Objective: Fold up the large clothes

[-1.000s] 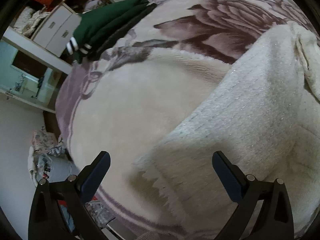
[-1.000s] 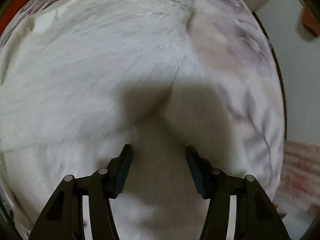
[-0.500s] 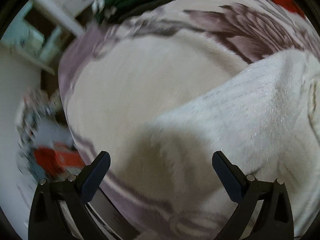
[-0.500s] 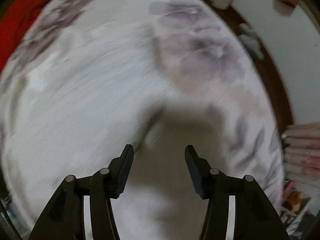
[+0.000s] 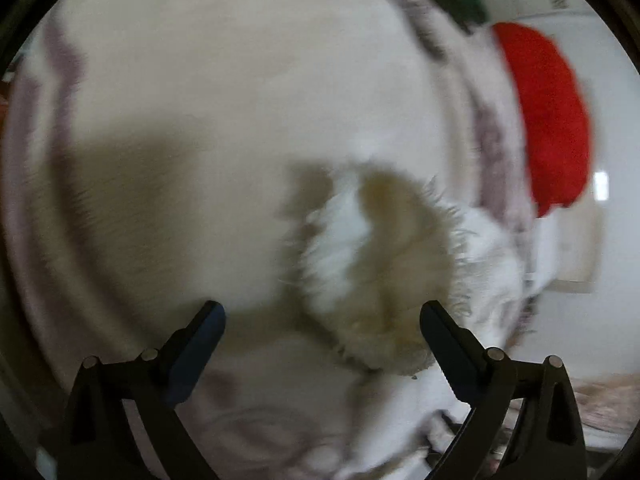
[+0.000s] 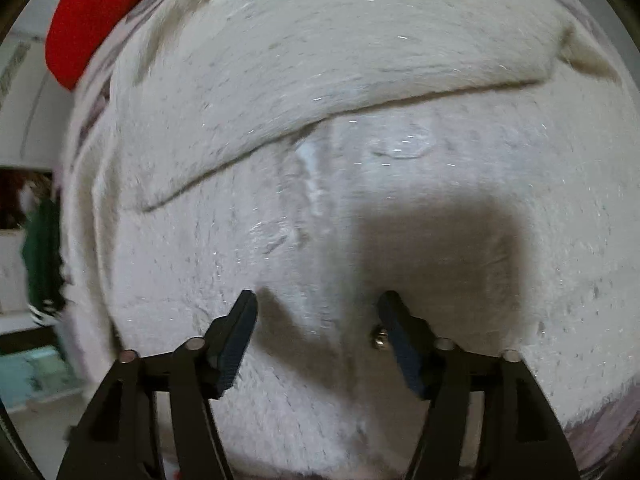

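Observation:
A large fuzzy white garment (image 6: 360, 140) lies spread on the bed and fills the right wrist view, with a folded flap (image 6: 320, 80) across its upper half. My right gripper (image 6: 318, 308) is open and empty just above the fabric. In the blurred left wrist view a fringed corner of the white garment (image 5: 380, 264) lies bunched between the jaws' line. My left gripper (image 5: 322, 316) is wide open and empty, close over that corner.
A cream and mauve floral blanket (image 5: 200, 100) covers the bed. A red cloth (image 5: 548, 120) lies at the bed's far edge; it also shows in the right wrist view (image 6: 92, 12). A green garment (image 6: 44, 252) sits at the left.
Both grippers have swung round fast. The left now faces the garment's fringed corner from close by. The right has turned from the garment's edge to over its middle. Both stay open.

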